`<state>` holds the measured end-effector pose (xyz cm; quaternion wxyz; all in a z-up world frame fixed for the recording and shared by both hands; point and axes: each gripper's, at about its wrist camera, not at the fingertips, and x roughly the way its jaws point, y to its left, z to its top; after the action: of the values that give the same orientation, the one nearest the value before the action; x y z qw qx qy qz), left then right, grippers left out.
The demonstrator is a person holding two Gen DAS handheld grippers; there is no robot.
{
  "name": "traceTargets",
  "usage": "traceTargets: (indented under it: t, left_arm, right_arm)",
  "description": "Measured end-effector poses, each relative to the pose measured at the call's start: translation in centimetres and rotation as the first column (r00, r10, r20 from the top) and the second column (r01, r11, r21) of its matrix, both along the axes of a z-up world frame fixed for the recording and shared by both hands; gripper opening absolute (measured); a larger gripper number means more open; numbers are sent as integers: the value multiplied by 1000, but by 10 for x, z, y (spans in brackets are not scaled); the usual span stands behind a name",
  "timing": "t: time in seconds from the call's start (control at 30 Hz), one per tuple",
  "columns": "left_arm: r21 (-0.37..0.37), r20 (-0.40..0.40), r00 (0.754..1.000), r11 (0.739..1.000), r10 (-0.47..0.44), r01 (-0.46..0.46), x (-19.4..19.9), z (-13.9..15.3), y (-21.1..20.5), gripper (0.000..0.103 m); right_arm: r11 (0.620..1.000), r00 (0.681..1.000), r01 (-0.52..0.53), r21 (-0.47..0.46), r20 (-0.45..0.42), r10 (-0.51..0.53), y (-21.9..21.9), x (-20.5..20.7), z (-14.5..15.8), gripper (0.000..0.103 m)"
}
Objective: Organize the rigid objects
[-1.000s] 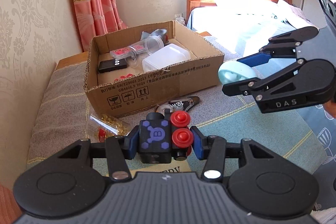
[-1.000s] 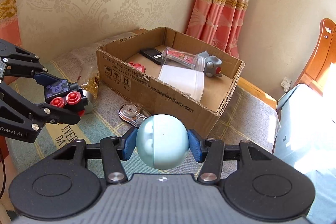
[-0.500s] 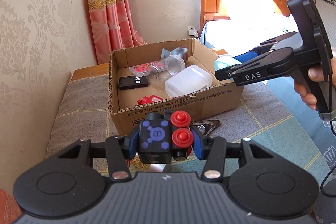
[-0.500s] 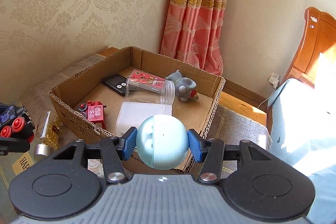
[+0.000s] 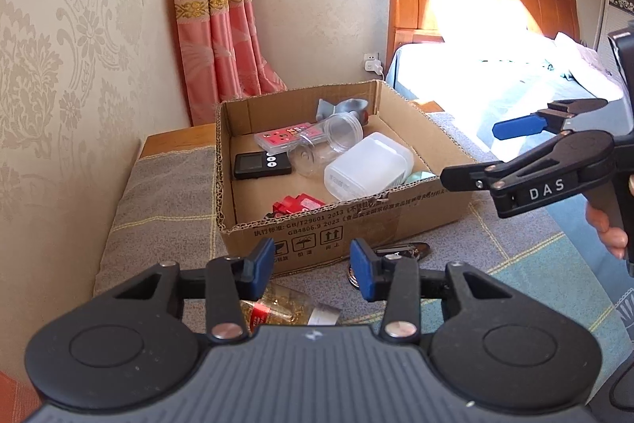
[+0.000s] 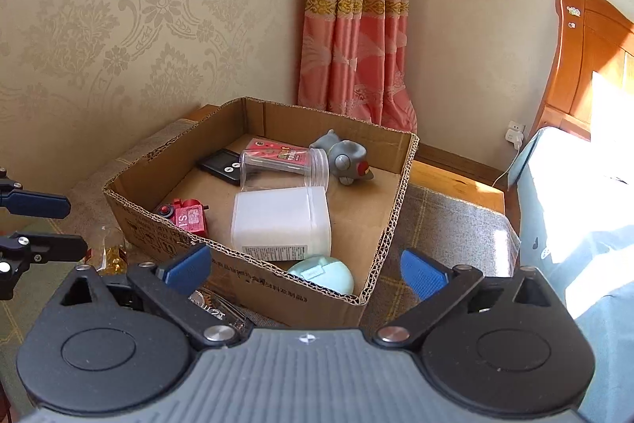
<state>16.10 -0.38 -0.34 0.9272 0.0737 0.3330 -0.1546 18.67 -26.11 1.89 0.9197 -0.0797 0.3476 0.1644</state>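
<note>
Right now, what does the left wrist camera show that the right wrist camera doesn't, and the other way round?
Only the left wrist view shows a person's hand on the handle of the right tongs, whose jaws have just been opening with nothing between them. Only the right wrist view shows the pale blue round case clearly, in the box's near corner; the left catches a sliver. Both show the cardboard box, white container, clear jar, grey toy and the empty left tongs.
</note>
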Motion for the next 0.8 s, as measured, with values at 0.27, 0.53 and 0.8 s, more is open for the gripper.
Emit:
traceTargets:
  t: [0.27,0.53,0.8]
  left_arm:
    - [33,-58,996,997,-74,76,-27,-23,-5,64]
    - [91,-126,991,994,-48,60,-46,-58,3,68]
    - [23,-261,965,1000,9,-3,-43,-82,11,70]
  right_arm:
    - [996,999,28,88,-18,-26,-11,-33,-4,103]
    - [992,998,41,118,-56,-35,-14,-50,-16,103]
    - [988,995,74,136,-73,-65,-17,-56,-19,103]
